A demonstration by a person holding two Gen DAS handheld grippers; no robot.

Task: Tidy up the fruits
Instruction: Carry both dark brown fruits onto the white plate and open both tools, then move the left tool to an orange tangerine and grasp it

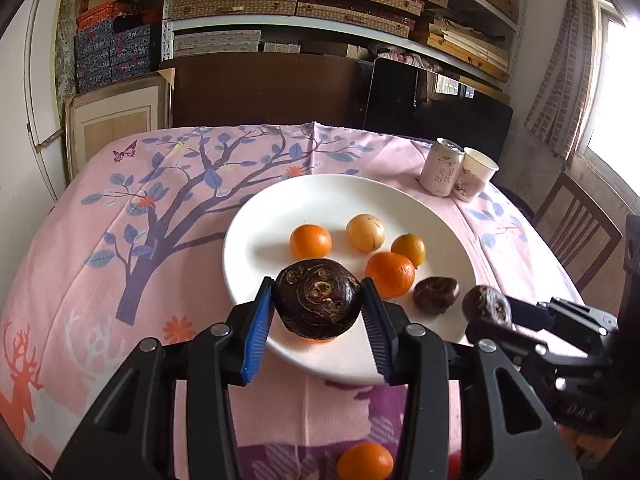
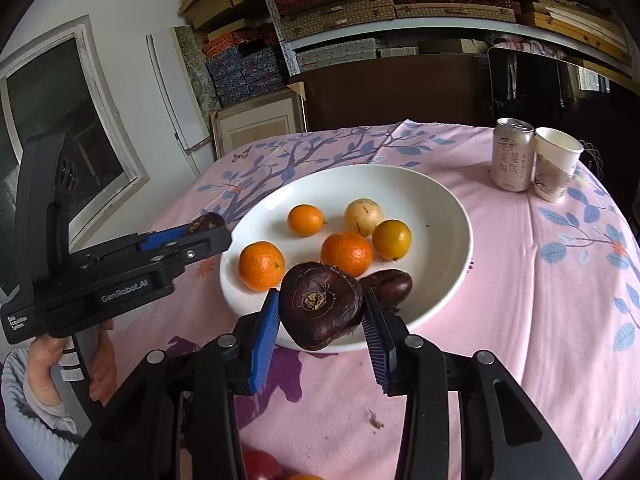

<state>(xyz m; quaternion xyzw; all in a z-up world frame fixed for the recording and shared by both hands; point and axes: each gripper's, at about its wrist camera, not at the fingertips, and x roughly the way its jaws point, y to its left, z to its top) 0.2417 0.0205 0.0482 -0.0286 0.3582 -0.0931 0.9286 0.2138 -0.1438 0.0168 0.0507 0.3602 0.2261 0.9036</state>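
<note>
Each gripper, left gripper (image 1: 318,300) and right gripper (image 2: 320,306), clamps a dark water chestnut above the near rim of the white plate (image 1: 280,200), probably to join the oranges (image 1: 310,241) there.

Behind the surface (image 1: 120,240), which wears a pink cloth with a tree on it, tall shelves (image 1: 280,22) hold many flat woven boxes (image 1: 236,4) and blue patterned boxes (image 1: 112,52). A framed board (image 1: 116,124) leans on the white wall (image 2: 132,8). A wooden chair (image 1: 576,232) stands by the right edge. Bright light comes through a window (image 1: 620,92).
</note>
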